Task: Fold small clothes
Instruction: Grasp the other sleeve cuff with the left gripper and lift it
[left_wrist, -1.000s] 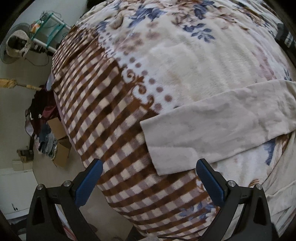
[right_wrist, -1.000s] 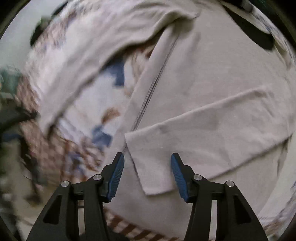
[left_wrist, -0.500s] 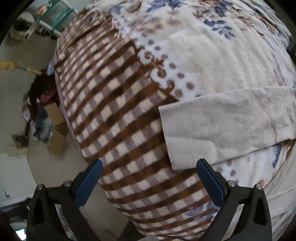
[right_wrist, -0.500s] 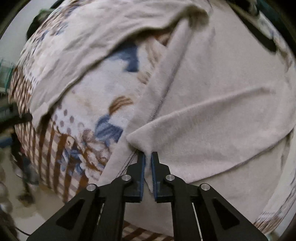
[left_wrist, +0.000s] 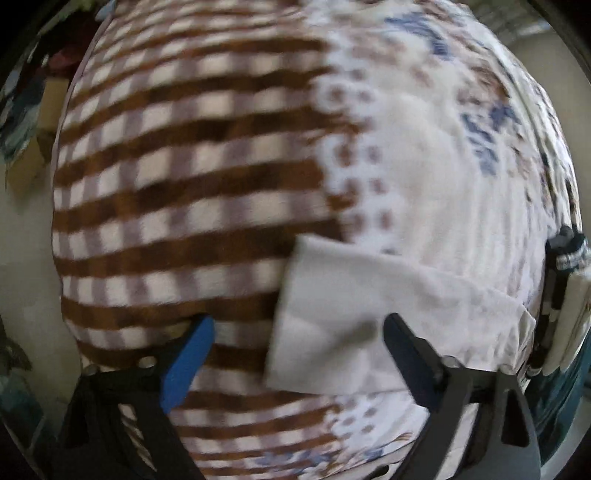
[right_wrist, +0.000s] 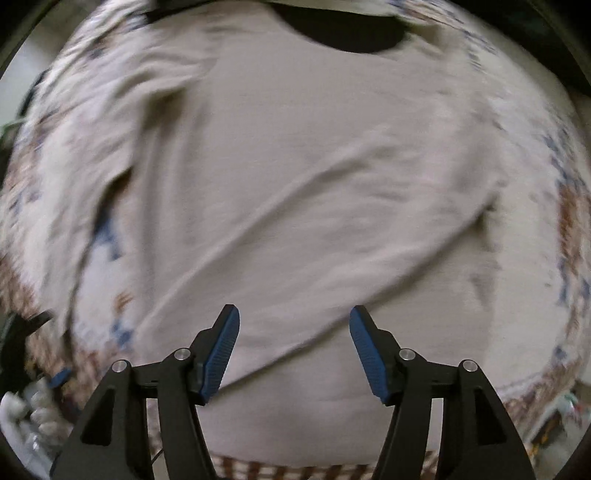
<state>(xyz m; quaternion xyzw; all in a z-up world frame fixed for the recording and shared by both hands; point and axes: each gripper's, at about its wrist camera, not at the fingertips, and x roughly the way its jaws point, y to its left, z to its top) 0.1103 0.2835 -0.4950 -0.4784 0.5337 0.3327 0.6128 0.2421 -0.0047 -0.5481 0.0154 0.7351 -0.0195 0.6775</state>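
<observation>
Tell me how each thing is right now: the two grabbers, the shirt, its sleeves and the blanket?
left gripper: jaws closing, nothing pinched yet, sleeve end lies between them.
right gripper: jaws opening, holding nothing, above the shirt.
shirt: spread flat on the blanket.
folded sleeve: laid slantwise across the shirt's body.
other sleeve: stretched out flat, not folded in.
blanket: spread out under everything.

Checked and floral blanket (left_wrist: 192, 192) over bed (blurred), pale floor (left_wrist: 26, 236), clutter beside
</observation>
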